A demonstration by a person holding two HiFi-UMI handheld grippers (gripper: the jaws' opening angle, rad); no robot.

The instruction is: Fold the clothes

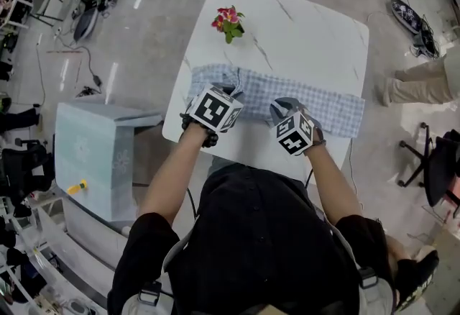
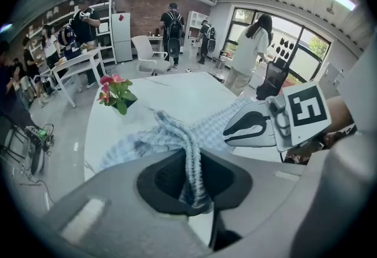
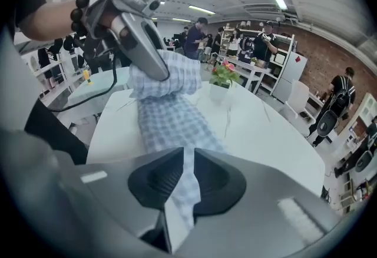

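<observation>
A blue-and-white checked garment [image 1: 316,103] lies in a long strip across the near half of the white marble table [image 1: 302,33]. My left gripper [image 1: 213,109] is over the strip's left end, shut on a bunched ridge of the cloth [image 2: 191,151]. My right gripper [image 1: 293,130] is near the middle of the strip, shut on a flat edge of the same garment [image 3: 171,115]. In the left gripper view the right gripper [image 2: 259,127] shows close on the right. In the right gripper view the left gripper [image 3: 138,45] holds a lifted wad of cloth.
A small pot of red flowers [image 1: 228,22] stands at the table's far left. A pale blue cabinet [image 1: 97,155] sits left of the table. A standing person's legs [image 1: 424,80] and a black chair [image 1: 431,162] are at the right. Cables lie on the floor.
</observation>
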